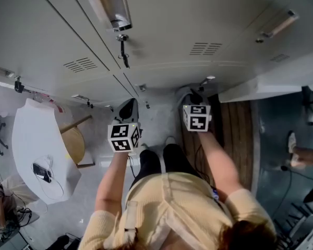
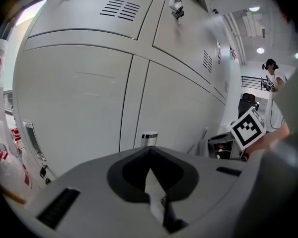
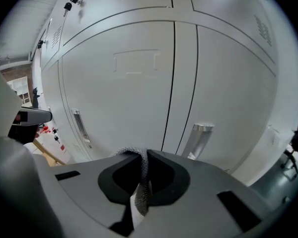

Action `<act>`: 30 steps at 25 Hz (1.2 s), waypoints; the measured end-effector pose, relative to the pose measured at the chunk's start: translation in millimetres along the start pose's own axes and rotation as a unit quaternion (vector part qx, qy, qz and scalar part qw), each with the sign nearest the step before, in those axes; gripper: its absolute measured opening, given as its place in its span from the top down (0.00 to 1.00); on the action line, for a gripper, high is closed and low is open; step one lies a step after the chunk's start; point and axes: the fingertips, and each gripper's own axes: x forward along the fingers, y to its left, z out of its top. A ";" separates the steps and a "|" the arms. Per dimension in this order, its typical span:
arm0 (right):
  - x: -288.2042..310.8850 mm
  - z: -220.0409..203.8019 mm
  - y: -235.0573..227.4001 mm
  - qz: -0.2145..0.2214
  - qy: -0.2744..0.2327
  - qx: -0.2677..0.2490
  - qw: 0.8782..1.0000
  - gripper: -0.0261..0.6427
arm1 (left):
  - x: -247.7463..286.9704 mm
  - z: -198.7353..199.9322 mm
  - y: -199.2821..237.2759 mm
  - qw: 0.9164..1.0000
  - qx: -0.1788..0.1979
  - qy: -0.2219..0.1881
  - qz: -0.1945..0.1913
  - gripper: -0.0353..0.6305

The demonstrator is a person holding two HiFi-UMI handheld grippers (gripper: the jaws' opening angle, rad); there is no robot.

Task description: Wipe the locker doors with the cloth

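Pale grey locker doors (image 1: 161, 30) fill the wall ahead and take up most of both gripper views (image 2: 79, 98) (image 3: 134, 83). My right gripper (image 1: 196, 99) (image 3: 146, 153) points at a lower door, a short way off it, and is shut on a grey, mesh-textured cloth (image 3: 142, 182). A strip of the cloth loops up over the left jaw's tip. My left gripper (image 1: 128, 109) (image 2: 150, 150) is held beside it at about the same height, jaws shut with nothing between them, also off the doors.
Metal handles (image 3: 197, 138) (image 2: 149, 138) stick out from the lower doors, and a key hangs in an upper lock (image 1: 124, 51). A white round table (image 1: 26, 139) and a wooden stool (image 1: 73, 142) stand to the left. Another person (image 2: 273, 78) stands farther along the locker row.
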 end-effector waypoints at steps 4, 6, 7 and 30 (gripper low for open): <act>-12.4 11.5 9.2 -0.002 -0.010 -0.002 1.000 0.95 | -8.5 2.0 9.7 1.000 0.004 -0.003 0.006 0.96; -18.9 17.3 14.7 0.001 -0.016 -0.002 1.000 0.95 | -12.4 3.7 15.4 1.000 0.006 -0.005 0.011 0.96; -22.2 19.5 17.2 0.002 -0.019 -0.004 1.000 0.95 | -14.4 4.4 18.1 1.000 0.006 -0.006 0.013 0.96; -98.5 63.7 88.5 0.058 -0.099 -0.004 0.993 0.95 | -70.1 9.9 51.6 0.998 -0.014 -0.035 0.056 0.96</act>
